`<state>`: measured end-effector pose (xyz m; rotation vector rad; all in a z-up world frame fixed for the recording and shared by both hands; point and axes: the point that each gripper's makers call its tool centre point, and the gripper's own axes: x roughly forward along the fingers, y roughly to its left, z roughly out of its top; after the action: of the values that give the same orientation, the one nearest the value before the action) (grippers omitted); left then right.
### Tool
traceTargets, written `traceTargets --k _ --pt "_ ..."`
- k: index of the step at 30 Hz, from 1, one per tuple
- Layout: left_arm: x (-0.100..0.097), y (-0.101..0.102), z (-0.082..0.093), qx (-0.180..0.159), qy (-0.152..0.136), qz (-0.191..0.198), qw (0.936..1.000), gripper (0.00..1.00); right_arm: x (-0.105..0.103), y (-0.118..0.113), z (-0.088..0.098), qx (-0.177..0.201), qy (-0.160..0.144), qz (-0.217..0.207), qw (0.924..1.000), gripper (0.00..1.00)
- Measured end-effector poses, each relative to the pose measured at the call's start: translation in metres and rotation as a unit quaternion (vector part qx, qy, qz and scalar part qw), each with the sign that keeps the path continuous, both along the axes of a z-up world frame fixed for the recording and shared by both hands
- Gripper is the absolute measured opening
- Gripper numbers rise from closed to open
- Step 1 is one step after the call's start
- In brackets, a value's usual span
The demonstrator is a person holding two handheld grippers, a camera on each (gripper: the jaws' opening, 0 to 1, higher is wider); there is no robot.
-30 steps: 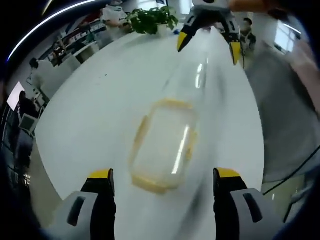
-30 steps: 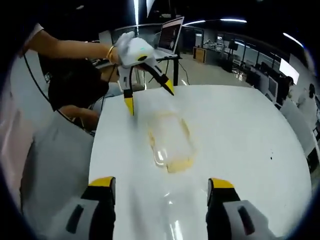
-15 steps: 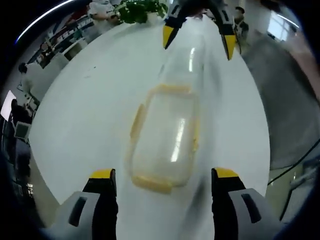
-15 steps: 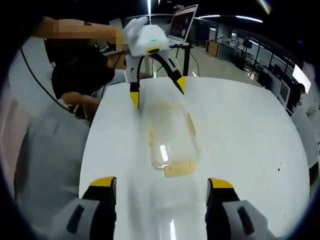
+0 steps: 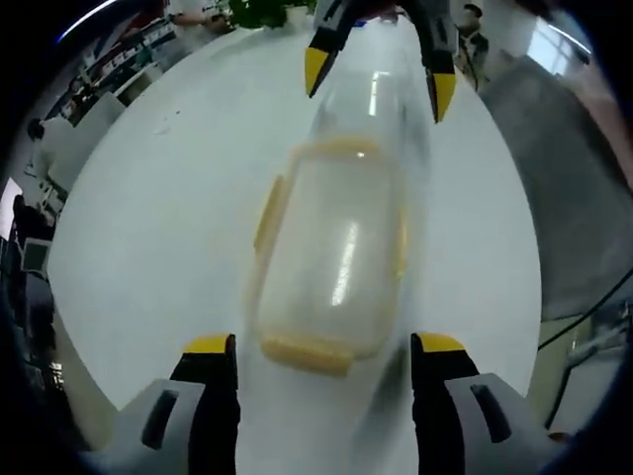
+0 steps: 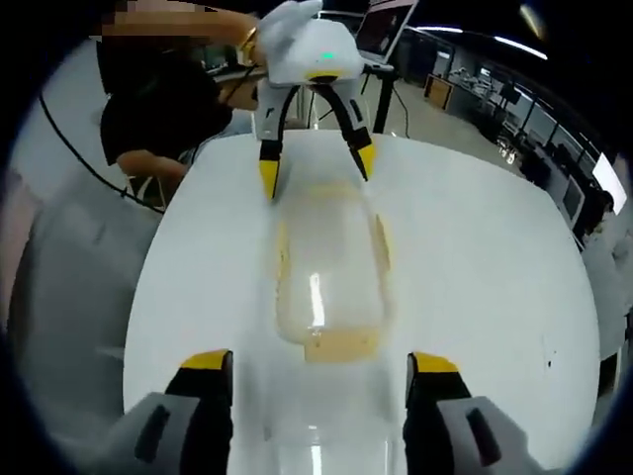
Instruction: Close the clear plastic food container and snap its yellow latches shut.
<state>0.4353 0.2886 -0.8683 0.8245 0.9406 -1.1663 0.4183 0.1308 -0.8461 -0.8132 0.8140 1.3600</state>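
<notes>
A clear plastic food container (image 5: pixel 331 257) with yellow latches lies lengthwise on the white table (image 5: pixel 158 228), its lid on top. My left gripper (image 5: pixel 321 351) is open, its yellow-tipped jaws either side of the container's near end latch (image 5: pixel 305 352). Across the container, the right gripper (image 5: pixel 374 74) comes in from the top, open too. In the right gripper view the same container (image 6: pixel 326 272) lies ahead of my open right gripper (image 6: pixel 316 364), whose jaws flank the near yellow latch (image 6: pixel 339 344). The left gripper (image 6: pixel 316 163) stands at the container's far end, held by a hand.
A person in dark clothes (image 6: pixel 158 99) sits behind the table's far edge. A laptop on a stand (image 6: pixel 381 35) is beyond. A green plant (image 5: pixel 262 10) stands at the table's far side. Grey fabric (image 5: pixel 564 168) hangs off the table's right edge.
Both grippers have closed in on the container from its two ends, so it looks larger and more centred in each view. The container has not moved.
</notes>
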Motion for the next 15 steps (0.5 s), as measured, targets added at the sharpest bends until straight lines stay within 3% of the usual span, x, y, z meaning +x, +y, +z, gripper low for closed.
traceTargets --k 12,14,15 --pt "-0.001 0.007 -0.015 0.024 0.003 -0.022 0.9995 0.63 0.015 0.011 -0.019 0.003 0.019 -0.030 0.9994 0.67" --pt "-0.002 0.011 -0.022 0.042 0.001 -0.042 0.9982 0.63 0.015 0.013 -0.022 0.001 0.017 -0.031 0.9994 0.66" --pt "-0.002 0.007 -0.019 0.023 0.008 -0.036 0.9991 0.62 0.015 0.013 -0.024 -0.007 0.008 -0.018 0.9998 0.66"
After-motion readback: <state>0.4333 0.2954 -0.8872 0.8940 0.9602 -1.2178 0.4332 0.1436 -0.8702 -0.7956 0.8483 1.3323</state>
